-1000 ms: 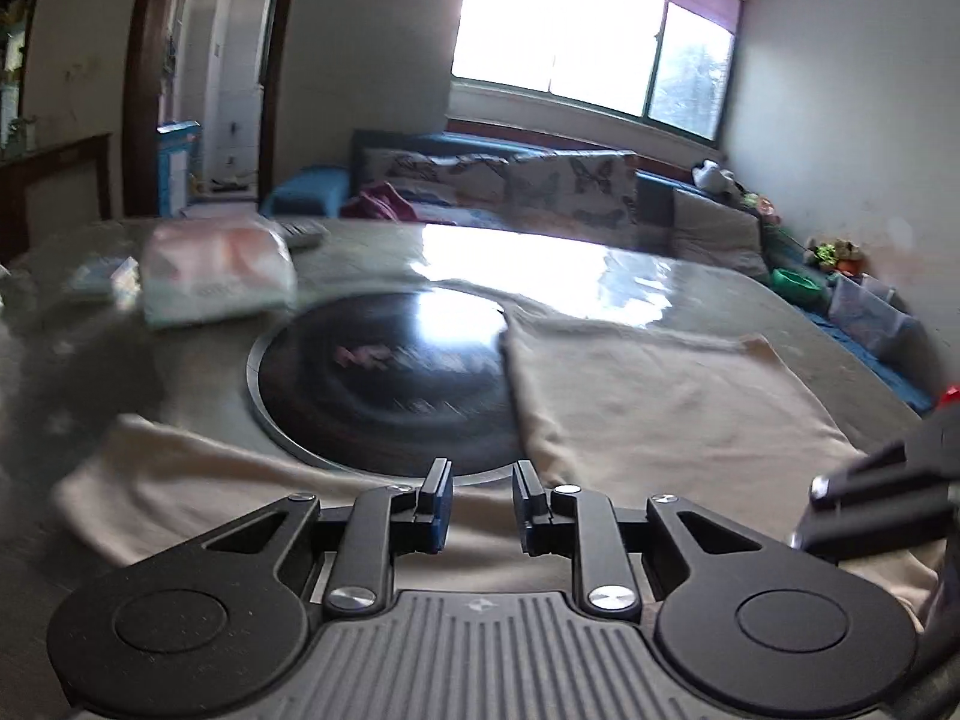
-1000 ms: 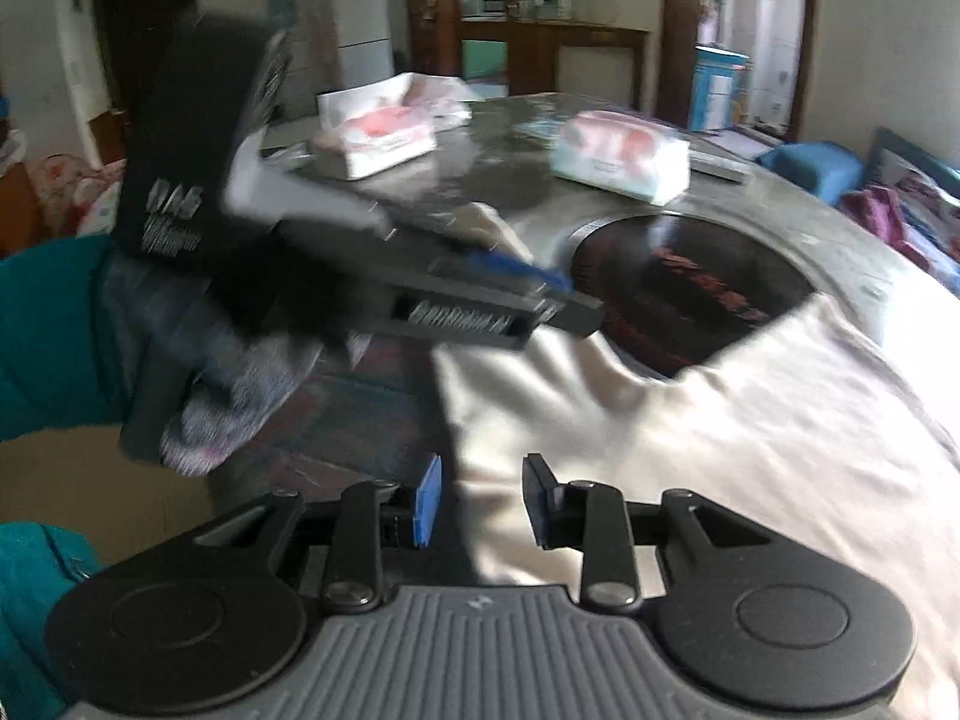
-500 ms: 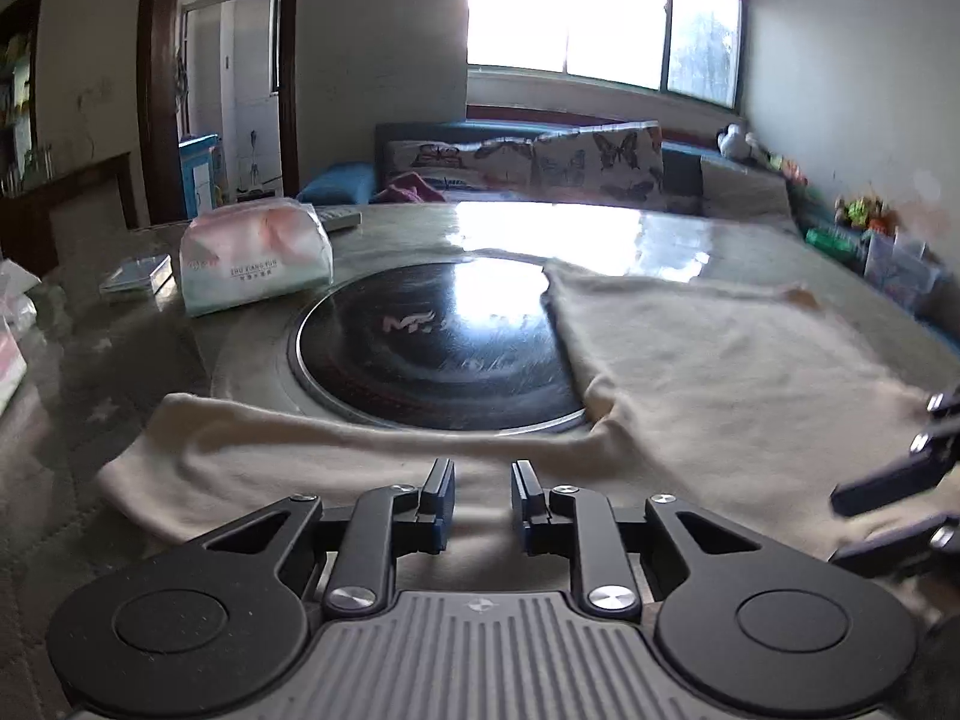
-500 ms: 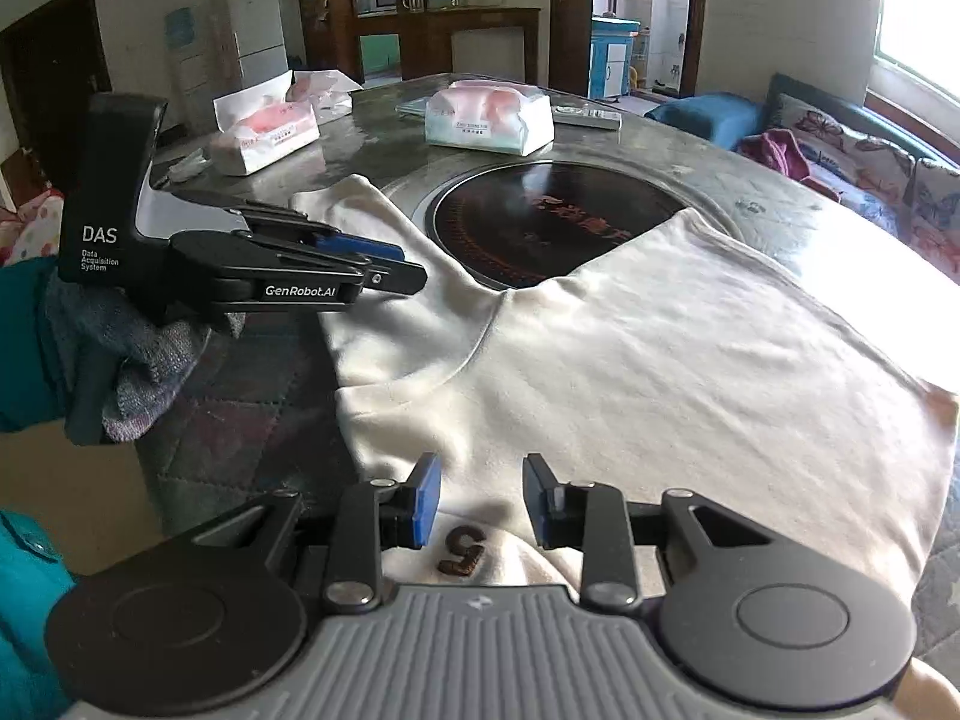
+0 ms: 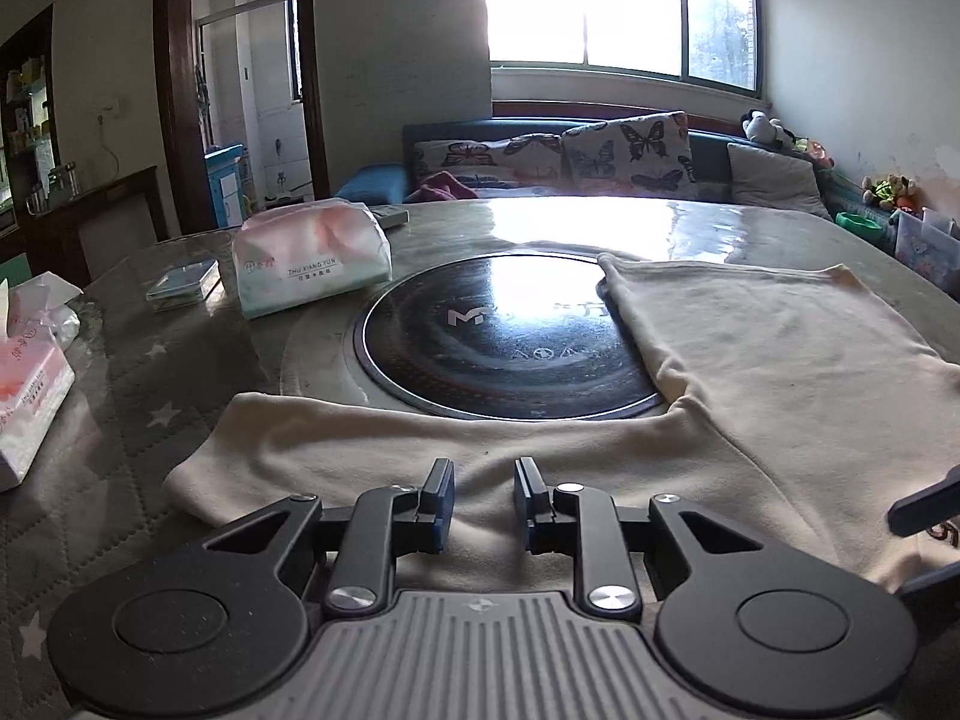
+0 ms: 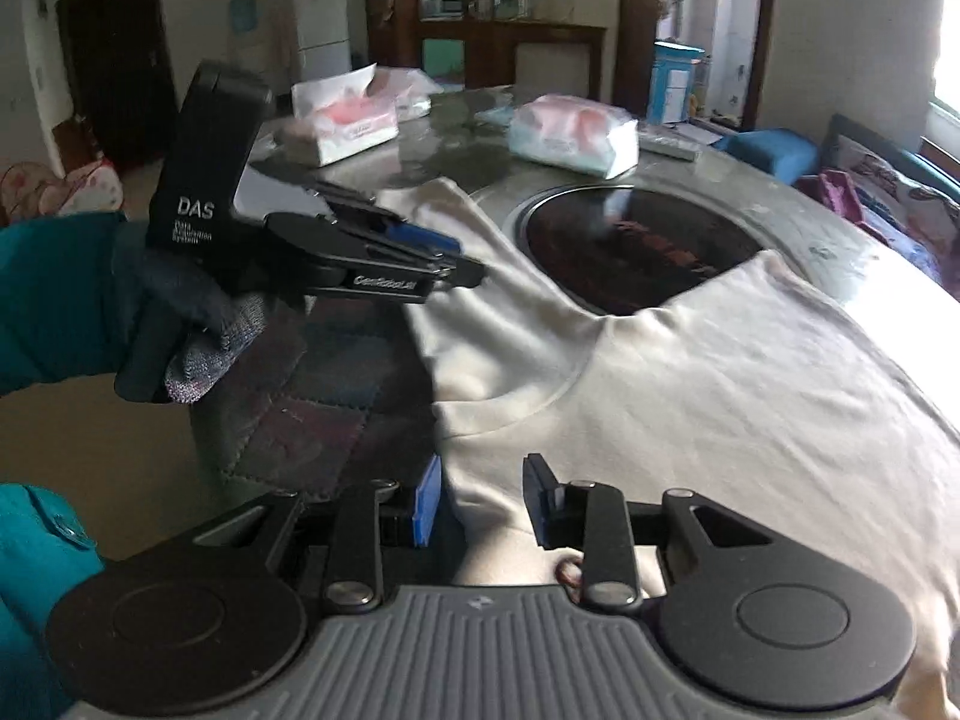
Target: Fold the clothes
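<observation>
Well, big round table (image 5: 180, 372) w/ a grey star cover, filling most of both views. Behind it, blue sofa (image 5: 708, 144) w/ butterfly cushions, under a bright window.

Next, cream T-shirt (image 5: 780, 372), spread flat on the table's near side. Body out to the right in the left wrist view, one short sleeve out to the left, neck hole close to the table edge. Wrapped round the near & right side of the black round cooktop (image 5: 504, 348) in the table's middle, cloth just over its rim.

Then soft tissue pack (image 5: 312, 258), pink & white, beside the cooktop on the far left. Open tissue box (image 5: 30, 396) at the left edge, well apart from the shirt.

Left gripper (image 5: 483, 498) low over the sleeve, held by a dark gloved hand (image 6: 180, 324) w/ a teal cuff. Jaws opening, gap clear betw. the blue pads, no cloth pinched, only sleeve lying below.

Right gripper (image 6: 483, 498) over the shirt's edge near the neck hole. Jaws apart too, not squeezing; shirt edge under the gap, pads not pressing on it.

Last, small flat case (image 5: 183, 285) left of the tissue pack, & a tiny brown "5" print (image 5: 939, 531) on the shirt by the right gripper.
</observation>
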Demonstrator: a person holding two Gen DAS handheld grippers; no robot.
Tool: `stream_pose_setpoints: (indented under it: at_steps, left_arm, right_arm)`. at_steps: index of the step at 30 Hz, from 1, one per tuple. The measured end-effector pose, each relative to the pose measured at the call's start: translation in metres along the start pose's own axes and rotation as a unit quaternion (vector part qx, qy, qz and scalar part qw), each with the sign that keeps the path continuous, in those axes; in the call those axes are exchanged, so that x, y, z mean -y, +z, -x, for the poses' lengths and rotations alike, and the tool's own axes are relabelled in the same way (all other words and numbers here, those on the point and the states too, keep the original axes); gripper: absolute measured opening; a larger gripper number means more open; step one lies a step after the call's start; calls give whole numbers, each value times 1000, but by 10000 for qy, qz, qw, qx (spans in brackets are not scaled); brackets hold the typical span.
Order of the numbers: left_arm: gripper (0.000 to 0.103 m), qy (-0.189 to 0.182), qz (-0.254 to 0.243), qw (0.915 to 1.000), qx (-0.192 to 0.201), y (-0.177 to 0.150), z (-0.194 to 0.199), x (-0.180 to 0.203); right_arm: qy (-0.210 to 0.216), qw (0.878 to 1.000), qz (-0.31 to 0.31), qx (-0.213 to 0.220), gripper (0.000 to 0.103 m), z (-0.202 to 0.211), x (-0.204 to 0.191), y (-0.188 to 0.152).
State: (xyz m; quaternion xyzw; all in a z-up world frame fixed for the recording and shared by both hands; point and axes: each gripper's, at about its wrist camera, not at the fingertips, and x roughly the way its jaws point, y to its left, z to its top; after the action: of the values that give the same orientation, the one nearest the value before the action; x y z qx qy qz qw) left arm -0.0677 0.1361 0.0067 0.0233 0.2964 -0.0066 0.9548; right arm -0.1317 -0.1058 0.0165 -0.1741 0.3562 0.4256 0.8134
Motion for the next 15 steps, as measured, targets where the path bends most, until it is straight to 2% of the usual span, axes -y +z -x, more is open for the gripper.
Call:
stream_pose_setpoints:
  at_steps: [9,12,15]
  left_arm:
    - [25,106,-130,9999,-31,6,-2,5]
    - [25,109,-117,9999,20,12,1,7]
    - [25,-60,-110,9998,152,21,8,16]
  right_arm:
    - [305,9988,329,-174,34,-1,-20,-10]
    - [234,9996,141,1,34,9,-16,-10]
    - [88,9999,91,93,34,19,-13,-11]
